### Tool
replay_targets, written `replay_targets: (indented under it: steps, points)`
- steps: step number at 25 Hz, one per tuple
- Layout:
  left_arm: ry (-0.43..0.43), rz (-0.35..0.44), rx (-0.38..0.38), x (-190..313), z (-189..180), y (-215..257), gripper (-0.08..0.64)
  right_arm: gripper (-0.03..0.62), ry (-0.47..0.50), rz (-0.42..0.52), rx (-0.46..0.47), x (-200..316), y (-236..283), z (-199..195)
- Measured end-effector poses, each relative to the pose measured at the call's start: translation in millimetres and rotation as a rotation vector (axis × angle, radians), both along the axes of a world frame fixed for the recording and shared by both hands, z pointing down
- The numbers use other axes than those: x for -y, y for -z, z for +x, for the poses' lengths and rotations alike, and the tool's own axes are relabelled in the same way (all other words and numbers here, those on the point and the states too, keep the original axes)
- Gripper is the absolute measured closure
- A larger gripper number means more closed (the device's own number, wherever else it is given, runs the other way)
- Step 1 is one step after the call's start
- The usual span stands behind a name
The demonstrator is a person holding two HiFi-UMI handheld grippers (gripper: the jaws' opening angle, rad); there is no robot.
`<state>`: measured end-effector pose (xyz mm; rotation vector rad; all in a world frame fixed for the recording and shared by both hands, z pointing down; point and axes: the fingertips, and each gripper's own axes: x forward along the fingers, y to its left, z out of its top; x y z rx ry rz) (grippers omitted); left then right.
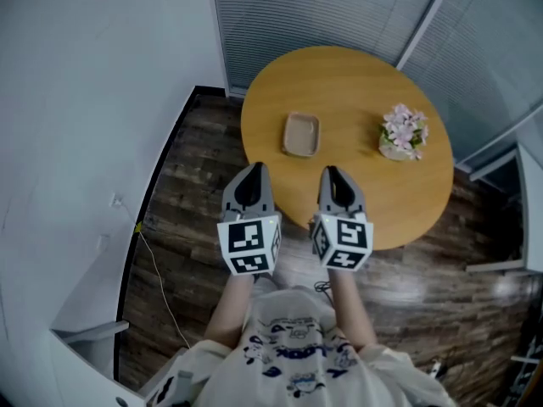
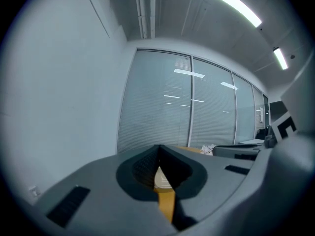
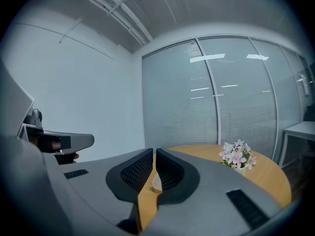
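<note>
Both grippers hover side by side over the near edge of a round wooden table. My left gripper is shut with nothing in it, its jaws pressed together. My right gripper is also shut and holds nothing. A shallow beige dish lies on the table just beyond the two tips; a sliver of the dish shows below the left jaws and the dish below the right ones. A small pot of pink flowers stands at the table's right, the flowers right of my right gripper.
A glass wall with closed blinds runs behind the table. A white wall is at the left, with a thin cable on the dark wood floor. A white desk edge shows at far right.
</note>
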<state>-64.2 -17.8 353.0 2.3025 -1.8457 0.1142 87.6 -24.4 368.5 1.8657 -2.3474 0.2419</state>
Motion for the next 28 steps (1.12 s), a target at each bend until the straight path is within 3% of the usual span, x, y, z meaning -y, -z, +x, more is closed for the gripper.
replay_targets:
  steps: [14,28]
  points:
    - [-0.107,-0.082,0.006,128,-1,-33,0.555,0.571,-0.099,-0.074,0.002,114,-27,-2]
    - [-0.172,-0.205,-0.009,172,17,-88,0.555,0.571,-0.192,-0.188,-0.012,148,-82,22]
